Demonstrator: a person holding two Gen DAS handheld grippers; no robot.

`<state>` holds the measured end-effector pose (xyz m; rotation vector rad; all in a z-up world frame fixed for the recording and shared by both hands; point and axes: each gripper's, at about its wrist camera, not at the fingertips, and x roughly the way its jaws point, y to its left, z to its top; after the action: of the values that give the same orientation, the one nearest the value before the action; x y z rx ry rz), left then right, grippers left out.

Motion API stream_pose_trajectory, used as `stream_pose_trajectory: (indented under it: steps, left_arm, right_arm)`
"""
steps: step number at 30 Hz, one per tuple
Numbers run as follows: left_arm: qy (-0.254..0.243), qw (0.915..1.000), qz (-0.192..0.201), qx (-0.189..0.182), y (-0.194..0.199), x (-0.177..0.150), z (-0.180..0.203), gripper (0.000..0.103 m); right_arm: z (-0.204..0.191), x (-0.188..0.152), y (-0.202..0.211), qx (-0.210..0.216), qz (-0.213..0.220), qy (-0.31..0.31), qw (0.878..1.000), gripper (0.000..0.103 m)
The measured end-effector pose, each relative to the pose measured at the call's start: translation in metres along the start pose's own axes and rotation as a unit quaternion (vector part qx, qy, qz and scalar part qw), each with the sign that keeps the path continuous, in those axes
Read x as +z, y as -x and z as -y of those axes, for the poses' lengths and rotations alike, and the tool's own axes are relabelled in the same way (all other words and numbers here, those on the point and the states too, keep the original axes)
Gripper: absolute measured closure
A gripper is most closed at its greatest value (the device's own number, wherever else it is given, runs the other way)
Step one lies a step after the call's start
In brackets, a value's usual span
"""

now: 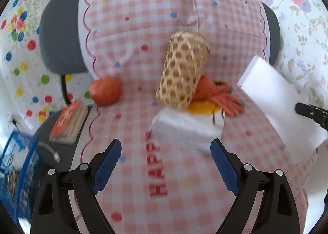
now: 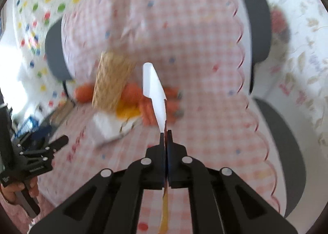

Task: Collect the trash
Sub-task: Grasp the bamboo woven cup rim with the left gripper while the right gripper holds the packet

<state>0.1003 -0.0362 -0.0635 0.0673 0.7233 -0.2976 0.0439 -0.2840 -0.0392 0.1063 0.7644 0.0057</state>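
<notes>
The right tongs (image 2: pixel 165 131) were clamped on a white sheet of paper (image 2: pixel 154 90) lifted off the desk (image 1: pixel 205 182) (one piece collected, judging by that), while the left tongs (image 1: pixel 165 164) stood wide apart just short of the white wrapper (image 1: pixel 184 129) ahead.

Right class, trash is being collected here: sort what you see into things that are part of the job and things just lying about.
Part of the job:
white paper sheet, clamped in right gripper
left gripper, open
woven basket

Lying about:
orange ball
book
orange glove
</notes>
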Motion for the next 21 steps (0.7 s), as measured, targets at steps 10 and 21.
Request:
stream_pose_trajectory:
  steps: [10, 21]
  left_arm:
    - [-0.012, 0.9993, 0.029, -0.023, -0.049, 0.064, 0.018, 0.015]
    - [-0.038, 0.9978, 0.012, -0.052, -0.108, 0.099, 0.031, 0.015]
  right_arm:
    - [0.027, 0.021, -0.009, -0.005, 0.039, -0.036, 0.999, 0.102]
    - [0.037, 0.03, -0.017, -0.01, 0.042, -0.047, 0.998, 0.102]
